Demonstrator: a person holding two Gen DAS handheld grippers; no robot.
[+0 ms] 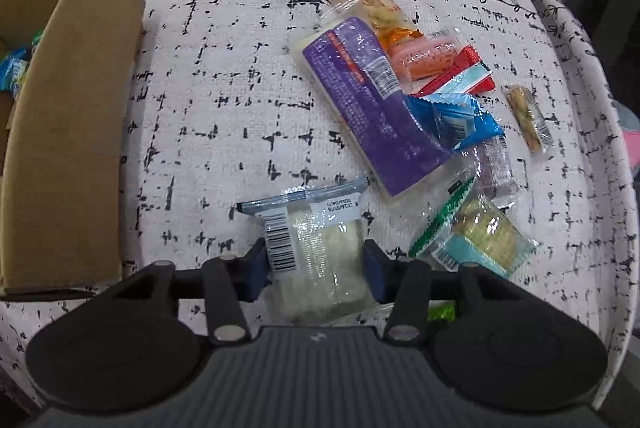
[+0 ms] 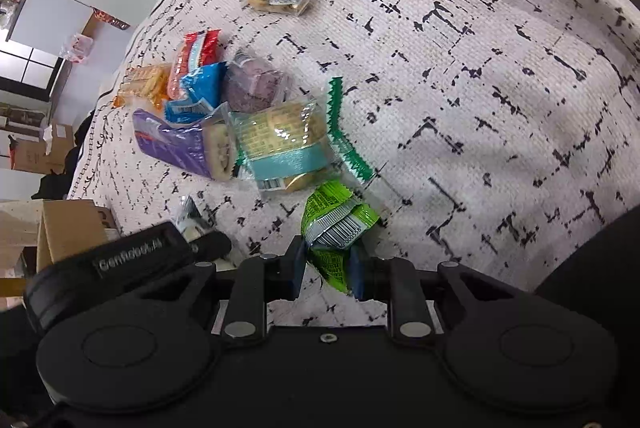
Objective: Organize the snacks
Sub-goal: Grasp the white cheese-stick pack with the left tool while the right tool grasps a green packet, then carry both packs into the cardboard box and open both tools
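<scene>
On the cloth, left tool (image 1: 316, 264) grips clear packet (image 1: 320, 252); right tool (image 2: 328, 268) pinches green packet (image 2: 336, 224).

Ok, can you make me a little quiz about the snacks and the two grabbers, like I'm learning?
1. True or false: the right gripper is pinching the crinkly green foil packet.
2. What is between the fingers of the left gripper? A) a red foil packet B) the clear plastic packet of white cake C) nothing
3. Fill in: in the left wrist view, the brown cardboard box stands at the picture's ___ side.
Key: 1 true; 2 B; 3 left.
</scene>
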